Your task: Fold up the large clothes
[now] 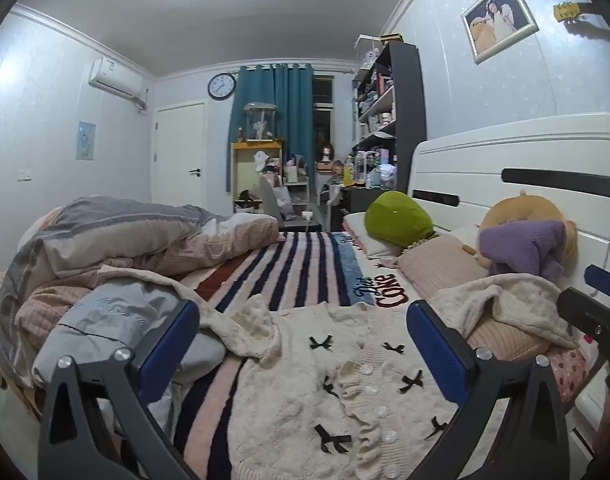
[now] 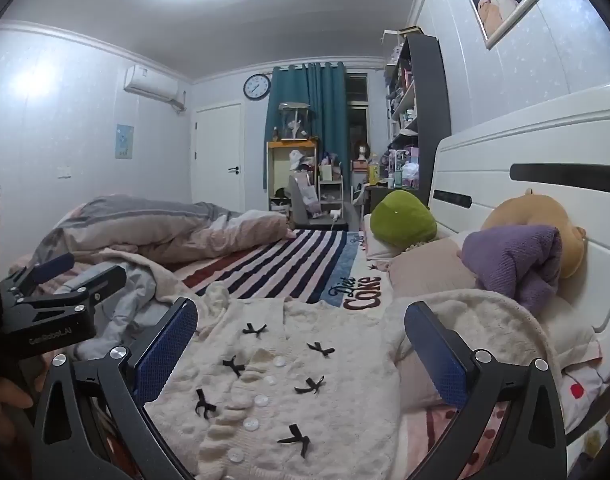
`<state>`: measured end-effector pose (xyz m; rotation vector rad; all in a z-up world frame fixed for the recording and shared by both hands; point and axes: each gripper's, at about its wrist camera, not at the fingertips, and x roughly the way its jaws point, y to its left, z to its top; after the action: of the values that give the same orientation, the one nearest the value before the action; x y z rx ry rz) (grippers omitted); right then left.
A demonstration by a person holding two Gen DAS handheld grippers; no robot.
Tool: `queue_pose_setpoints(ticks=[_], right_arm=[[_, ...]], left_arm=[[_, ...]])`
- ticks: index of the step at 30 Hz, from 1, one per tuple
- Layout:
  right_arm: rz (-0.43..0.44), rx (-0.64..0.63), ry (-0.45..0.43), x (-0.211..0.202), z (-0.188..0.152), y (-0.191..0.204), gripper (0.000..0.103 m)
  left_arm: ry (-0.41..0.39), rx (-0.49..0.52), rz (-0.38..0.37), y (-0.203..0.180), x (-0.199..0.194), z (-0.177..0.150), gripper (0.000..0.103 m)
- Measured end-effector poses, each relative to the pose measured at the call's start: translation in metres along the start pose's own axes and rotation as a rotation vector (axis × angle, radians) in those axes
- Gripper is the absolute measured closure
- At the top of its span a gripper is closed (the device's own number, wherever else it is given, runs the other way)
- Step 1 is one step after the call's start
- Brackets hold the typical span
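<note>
A cream knitted cardigan (image 1: 329,392) with white buttons and small black bows lies spread on the striped bed cover (image 1: 301,268). One sleeve drapes over a pink pillow (image 1: 501,300) on the right. My left gripper (image 1: 305,344) is open, held above the cardigan, empty. My right gripper (image 2: 301,344) is open above the same cardigan (image 2: 289,392), empty. The right gripper also shows at the right edge of the left wrist view (image 1: 597,312). The left gripper also shows at the left edge of the right wrist view (image 2: 53,300).
A grey garment (image 1: 117,328) lies crumpled to the cardigan's left. A bunched duvet (image 1: 117,240) fills the bed's left side. A green plush (image 1: 399,220), a purple knit (image 1: 525,248) and an orange plush (image 1: 525,208) sit against the white headboard (image 1: 505,168).
</note>
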<state>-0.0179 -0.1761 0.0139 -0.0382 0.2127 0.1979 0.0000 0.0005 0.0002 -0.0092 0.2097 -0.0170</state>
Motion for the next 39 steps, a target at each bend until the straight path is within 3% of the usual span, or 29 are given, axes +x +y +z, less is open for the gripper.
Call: queue_pose_setpoints(ticks=[20,39], right_arm=[[-0.024,0.010,0.002,-0.005,-0.002,-0.003,0.000],[0.015,0.029,0.004,-0.003,-0.001,-0.004,0.000]], left_arm=[[0.003,-0.002,-0.014,0.002,-0.003,-0.004,0.001],[0.010,-0.002,-0.004,0.008,0.005,-0.009,0.001]])
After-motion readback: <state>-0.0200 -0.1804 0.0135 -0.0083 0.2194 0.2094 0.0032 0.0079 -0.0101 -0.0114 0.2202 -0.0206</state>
